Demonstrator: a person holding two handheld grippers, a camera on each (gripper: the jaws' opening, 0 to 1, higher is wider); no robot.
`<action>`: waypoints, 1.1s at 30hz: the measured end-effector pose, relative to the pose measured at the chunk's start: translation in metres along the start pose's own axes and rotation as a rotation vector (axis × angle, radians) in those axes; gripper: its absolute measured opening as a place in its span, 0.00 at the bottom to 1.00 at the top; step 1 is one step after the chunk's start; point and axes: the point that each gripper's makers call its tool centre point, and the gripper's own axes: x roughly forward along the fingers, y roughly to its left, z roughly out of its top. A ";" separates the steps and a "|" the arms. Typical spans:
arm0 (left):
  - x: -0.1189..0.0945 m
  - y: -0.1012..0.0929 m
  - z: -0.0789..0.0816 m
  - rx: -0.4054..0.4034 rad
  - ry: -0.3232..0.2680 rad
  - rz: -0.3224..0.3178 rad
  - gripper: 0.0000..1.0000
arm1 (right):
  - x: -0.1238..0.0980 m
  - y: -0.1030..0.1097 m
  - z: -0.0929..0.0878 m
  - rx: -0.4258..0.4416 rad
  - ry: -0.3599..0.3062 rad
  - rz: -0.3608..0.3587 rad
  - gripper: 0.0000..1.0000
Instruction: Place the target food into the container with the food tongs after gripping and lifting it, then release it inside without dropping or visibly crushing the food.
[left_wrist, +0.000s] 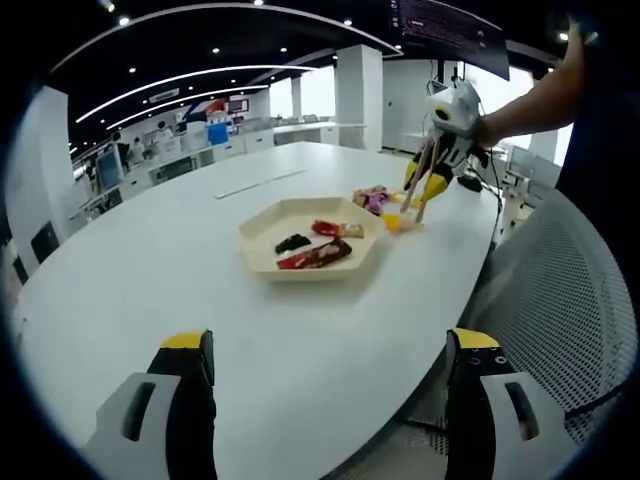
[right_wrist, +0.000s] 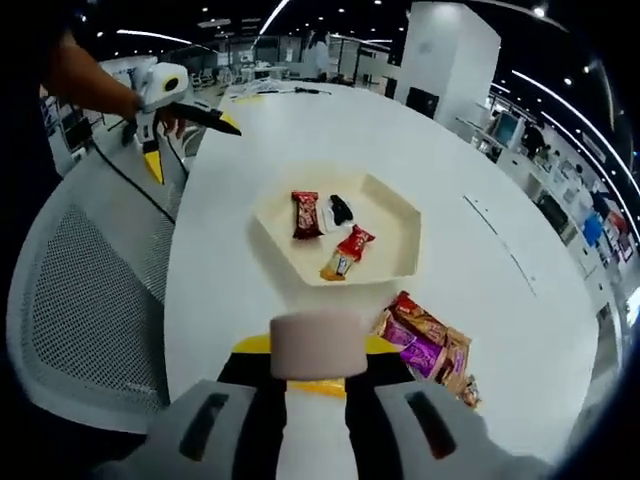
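Two grippers: left gripper (left_wrist: 325, 400) near the table edge, well apart from the tray; right gripper (right_wrist: 308, 375) beyond the tray, by the loose snacks.
Left jaws: spread wide, nothing between them.
Right jaws: clamped on the tongs (right_wrist: 308, 345), whose blunt beige end projects forward in the right gripper view; in the left gripper view the tongs' (left_wrist: 418, 172) two arms slant down from the right gripper (left_wrist: 430, 180) toward the snacks.
Tong tips: whether they pinch a piece cannot be told; a small orange item (left_wrist: 392, 222) lies at or just below them.
Container: beige hexagonal tray (left_wrist: 262, 228), (right_wrist: 400, 225) on the white table (left_wrist: 150, 270), already holding a few wrapped pieces and one dark piece.
Target food: judged to be among the pile of wrapped snacks (right_wrist: 428, 345), (left_wrist: 372, 198), on the table just beside the tray, outside it.
Key relation: in the right gripper view the pile lies just right of the tongs' end, the tray straight ahead past it.
Long axis: the upper wrappers run diagonally toward the tray.
Nearer hand: the right, by far.
Step in hand: pickup at the pile, by estimate; transfer into the tray not yet done.
Risk: slick wrappers may slip from a light pinch.
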 end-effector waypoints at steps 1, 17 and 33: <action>0.000 0.000 0.000 0.000 0.000 0.000 0.93 | 0.001 0.000 0.000 -0.009 0.000 -0.008 0.21; 0.000 -0.001 0.000 -0.007 0.002 -0.006 0.93 | 0.001 -0.033 -0.003 0.366 0.020 -0.076 0.13; 0.000 0.000 0.000 -0.009 0.000 -0.001 0.93 | -0.046 -0.076 0.001 0.594 -0.055 -0.132 0.12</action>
